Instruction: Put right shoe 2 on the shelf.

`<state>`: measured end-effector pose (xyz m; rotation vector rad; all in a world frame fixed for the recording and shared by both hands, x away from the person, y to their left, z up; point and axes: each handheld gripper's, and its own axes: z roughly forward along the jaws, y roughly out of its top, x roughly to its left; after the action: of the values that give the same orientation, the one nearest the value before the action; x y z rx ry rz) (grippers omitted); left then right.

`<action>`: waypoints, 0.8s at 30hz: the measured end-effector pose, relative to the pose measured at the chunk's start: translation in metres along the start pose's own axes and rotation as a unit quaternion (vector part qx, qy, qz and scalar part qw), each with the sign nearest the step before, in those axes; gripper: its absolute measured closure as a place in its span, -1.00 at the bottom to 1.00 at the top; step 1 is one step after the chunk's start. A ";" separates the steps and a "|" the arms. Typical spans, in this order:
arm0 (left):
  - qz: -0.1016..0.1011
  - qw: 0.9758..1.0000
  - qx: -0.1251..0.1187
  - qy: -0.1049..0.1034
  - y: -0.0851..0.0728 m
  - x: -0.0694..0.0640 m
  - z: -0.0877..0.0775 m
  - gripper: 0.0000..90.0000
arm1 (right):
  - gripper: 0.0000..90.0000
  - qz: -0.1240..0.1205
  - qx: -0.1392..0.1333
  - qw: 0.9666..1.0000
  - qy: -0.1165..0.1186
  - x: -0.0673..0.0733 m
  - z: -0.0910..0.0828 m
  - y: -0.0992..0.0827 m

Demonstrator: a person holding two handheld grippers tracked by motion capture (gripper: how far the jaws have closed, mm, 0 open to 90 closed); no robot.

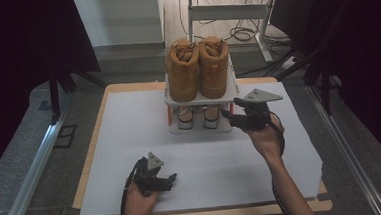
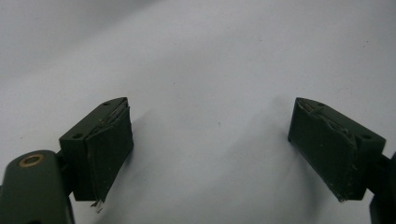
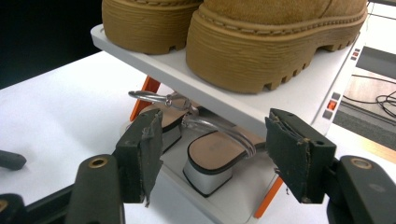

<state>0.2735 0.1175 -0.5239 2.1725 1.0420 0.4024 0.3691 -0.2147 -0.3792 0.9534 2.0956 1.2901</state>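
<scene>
High view showed a small two-tier white rack at the far middle of the white foam-like table sheet. Top shelf carried a pair of tan suede boots, side by side, toes toward the person, with ribbed, lugged rubber soles. Lower shelf held a pair of sandals with tan insoles, white block heels and clear plastic straps; orange struts joined the shelves.

Right gripper sat at the rack's right front corner, level with the lower shelf, jaws pointing in toward the sandals. Right gripper view: black jaws stood moderately apart, nothing pressed between the worn, frayed pads; the nearer sandal lay ahead between them, untouched, its clear strap arching over the insole. The top shelf's edge overhung the sandals and crowded access from above.

Left gripper rested near the table's front edge, well apart from the rack. Left gripper view: jaws wide, only bare matte white sheet between the pads.

Cables lay on the floor beyond the table.
</scene>
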 end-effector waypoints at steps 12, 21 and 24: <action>-0.001 1.000 -0.002 0.001 0.000 0.000 0.000 -0.69 | -0.31 0.007 0.005 1.000 -0.001 -0.001 -0.011 -0.011; -0.002 1.000 -0.002 0.001 0.000 0.000 0.000 -0.69 | -0.45 0.015 0.003 1.000 -0.007 -0.007 -0.021 -0.025; -0.002 1.000 -0.001 0.001 0.000 0.000 0.000 -0.69 | -0.54 0.016 -0.002 1.000 -0.013 -0.008 -0.026 -0.028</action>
<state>0.2734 0.1172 -0.5240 2.1680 1.0447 0.4034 0.3475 -0.2438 -0.3932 1.0007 2.0646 1.2904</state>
